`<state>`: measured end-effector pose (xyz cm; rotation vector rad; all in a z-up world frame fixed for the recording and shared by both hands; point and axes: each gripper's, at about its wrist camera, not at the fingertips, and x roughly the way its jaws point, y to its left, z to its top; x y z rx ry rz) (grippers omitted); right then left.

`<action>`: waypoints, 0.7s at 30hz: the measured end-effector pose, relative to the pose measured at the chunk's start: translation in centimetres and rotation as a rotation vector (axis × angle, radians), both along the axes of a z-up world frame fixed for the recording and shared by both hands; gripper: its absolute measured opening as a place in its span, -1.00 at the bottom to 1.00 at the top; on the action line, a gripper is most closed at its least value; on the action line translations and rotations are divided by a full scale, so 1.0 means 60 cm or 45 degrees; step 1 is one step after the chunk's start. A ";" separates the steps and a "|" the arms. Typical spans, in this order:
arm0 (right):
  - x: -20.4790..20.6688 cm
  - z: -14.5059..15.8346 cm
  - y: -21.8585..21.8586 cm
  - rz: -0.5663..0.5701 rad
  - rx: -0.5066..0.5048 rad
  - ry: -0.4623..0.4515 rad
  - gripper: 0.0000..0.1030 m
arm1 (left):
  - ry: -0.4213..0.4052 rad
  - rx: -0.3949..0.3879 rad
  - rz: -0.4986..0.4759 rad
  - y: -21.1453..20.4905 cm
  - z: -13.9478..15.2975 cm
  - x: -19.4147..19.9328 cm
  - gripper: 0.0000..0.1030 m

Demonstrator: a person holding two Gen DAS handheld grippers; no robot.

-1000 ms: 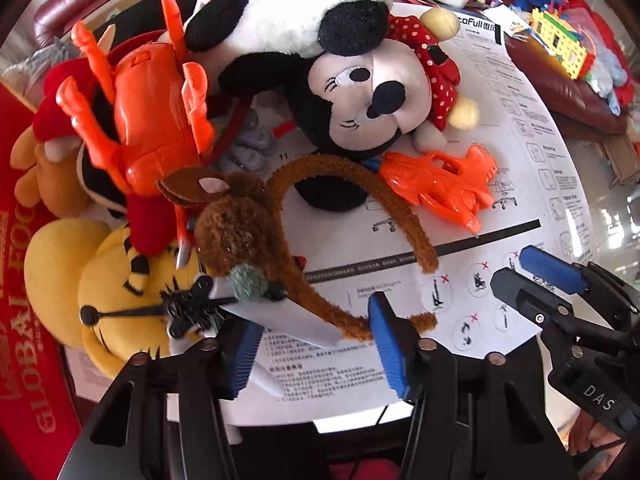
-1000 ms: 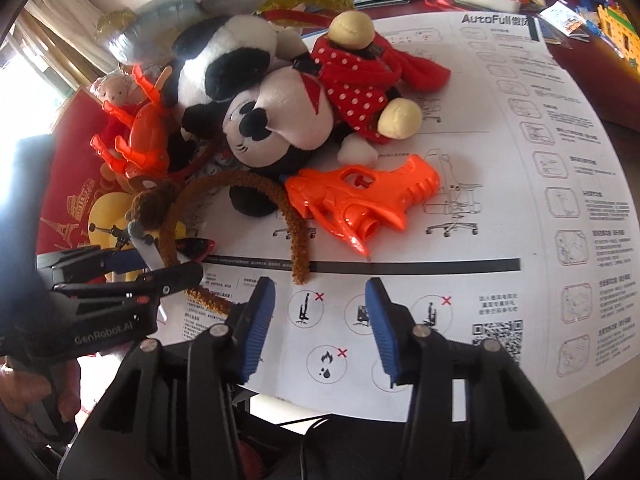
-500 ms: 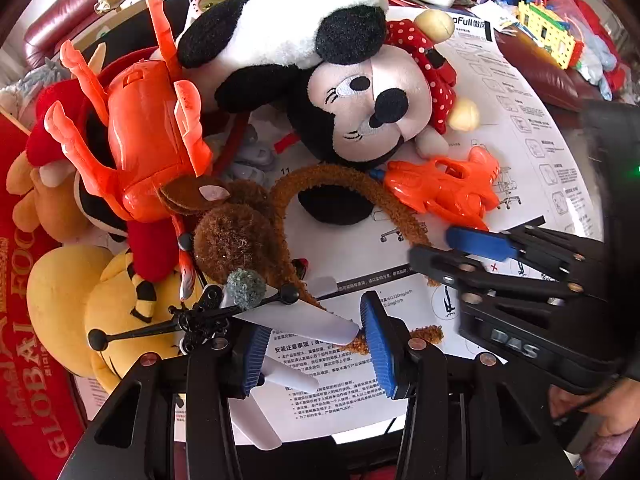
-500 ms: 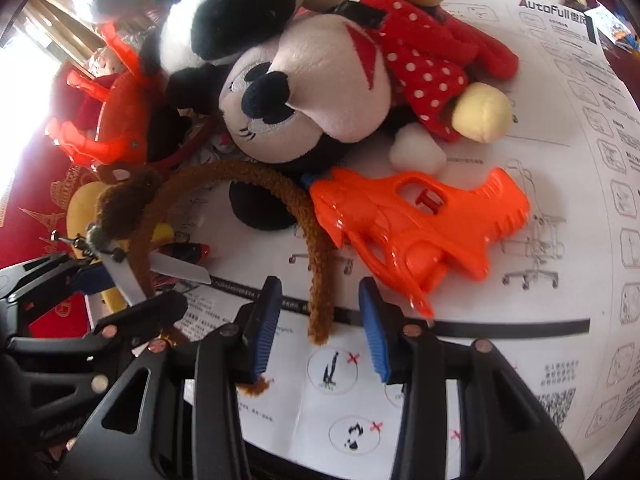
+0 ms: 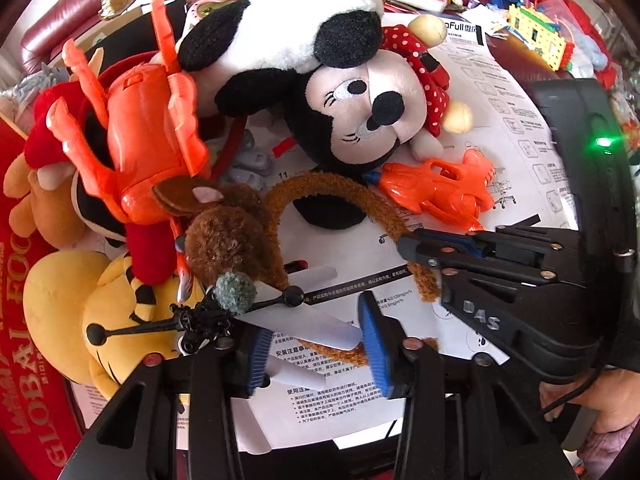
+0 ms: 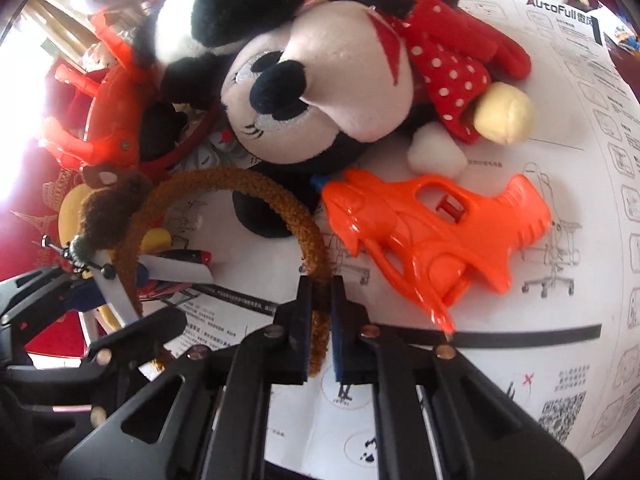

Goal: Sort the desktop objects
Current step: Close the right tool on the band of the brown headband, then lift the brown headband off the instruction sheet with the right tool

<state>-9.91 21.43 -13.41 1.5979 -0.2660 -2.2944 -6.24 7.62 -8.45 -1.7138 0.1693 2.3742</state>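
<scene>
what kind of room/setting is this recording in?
Probably a home living room, with a tabletop used as a toy-sorting spot. Clues: a dark red leather sofa behind the pile, plush toys such as the Minnie Mouse plush, and an AutoFull chair instruction sheet spread as a table cover.

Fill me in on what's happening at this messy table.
A person with two handheld grippers is sorting toys. The right gripper is shut on one end of the fuzzy brown headband. The left gripper is open around a white helicopter rotor blade. The Minnie plush and orange water gun lie untouched.
</scene>
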 end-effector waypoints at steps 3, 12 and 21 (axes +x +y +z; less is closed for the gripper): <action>0.012 0.017 0.009 -0.009 -0.015 0.016 -0.84 | 0.000 0.029 0.009 -0.005 0.000 0.004 -0.28; 0.065 0.069 0.083 -0.088 -0.069 0.089 -0.84 | 0.012 0.041 -0.075 0.026 -0.001 0.007 -0.35; 0.109 0.046 0.169 -0.229 -0.031 0.034 -0.78 | -0.022 -0.011 -0.245 0.110 -0.032 -0.018 -0.35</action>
